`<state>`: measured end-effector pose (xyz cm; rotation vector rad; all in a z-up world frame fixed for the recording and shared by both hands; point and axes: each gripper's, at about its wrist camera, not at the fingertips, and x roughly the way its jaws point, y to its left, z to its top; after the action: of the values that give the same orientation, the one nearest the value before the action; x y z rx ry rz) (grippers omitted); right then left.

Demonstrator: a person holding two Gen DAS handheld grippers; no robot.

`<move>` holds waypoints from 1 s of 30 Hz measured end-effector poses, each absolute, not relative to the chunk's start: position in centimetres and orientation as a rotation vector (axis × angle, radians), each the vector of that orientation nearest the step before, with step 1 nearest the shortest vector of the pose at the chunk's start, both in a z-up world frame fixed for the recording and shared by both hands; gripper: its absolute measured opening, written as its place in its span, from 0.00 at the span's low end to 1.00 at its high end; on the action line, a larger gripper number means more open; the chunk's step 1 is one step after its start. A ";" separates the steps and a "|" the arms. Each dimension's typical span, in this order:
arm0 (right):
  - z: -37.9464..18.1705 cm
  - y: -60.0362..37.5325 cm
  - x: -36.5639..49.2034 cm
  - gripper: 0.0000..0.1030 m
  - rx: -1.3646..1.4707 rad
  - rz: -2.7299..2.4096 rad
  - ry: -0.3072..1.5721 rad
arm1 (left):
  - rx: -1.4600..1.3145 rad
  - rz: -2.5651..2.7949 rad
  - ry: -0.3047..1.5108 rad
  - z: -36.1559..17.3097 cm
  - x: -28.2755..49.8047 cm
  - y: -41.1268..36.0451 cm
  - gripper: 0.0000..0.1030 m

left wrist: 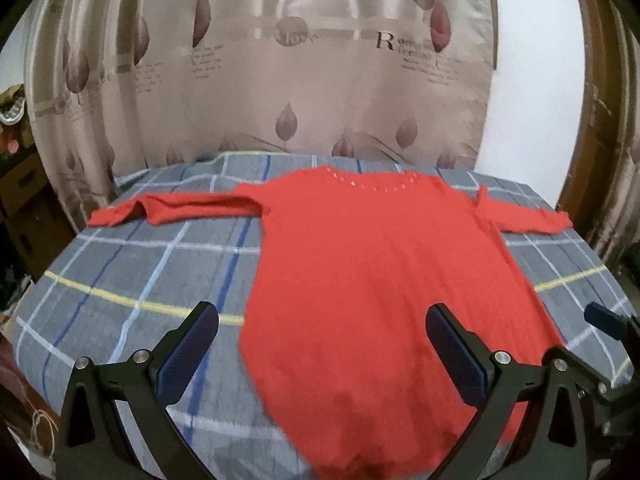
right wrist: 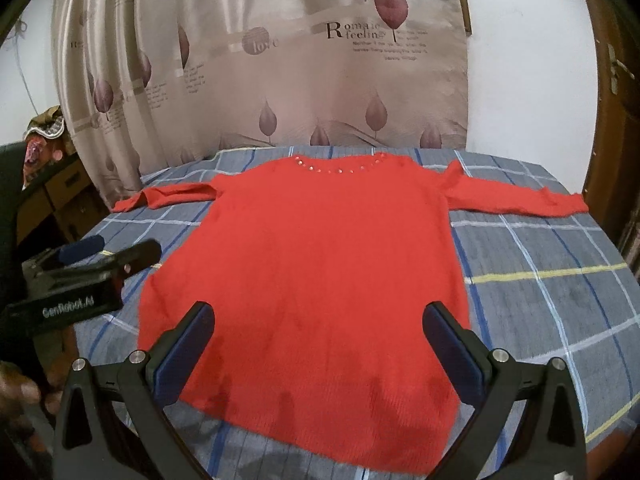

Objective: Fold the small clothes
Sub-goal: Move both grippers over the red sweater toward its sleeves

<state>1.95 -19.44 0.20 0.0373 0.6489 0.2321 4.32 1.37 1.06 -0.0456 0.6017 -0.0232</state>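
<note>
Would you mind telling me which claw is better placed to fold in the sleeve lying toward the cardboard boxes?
Probably the left claw: it hangs open over the red knit sweater's hem on that sleeve's side, while the right claw sits farther across.

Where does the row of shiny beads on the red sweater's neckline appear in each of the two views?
Left wrist view: the beads sit right of centre, above the middle, at the far edge of the red sweater.
Right wrist view: the beads sit near the centre, above the middle, again at the sweater's far edge.
Shared landmark: the big letter "R" on the curtain above the beads.
</note>
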 end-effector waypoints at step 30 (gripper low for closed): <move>-0.1 -21.2 14.9 1.00 0.076 0.204 0.713 | -0.012 0.048 0.650 0.2 17.9 -0.7 1.00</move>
<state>14.90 -21.16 -0.11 0.0763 0.7130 0.2037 17.93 -0.67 0.18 -0.0123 0.6502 0.0477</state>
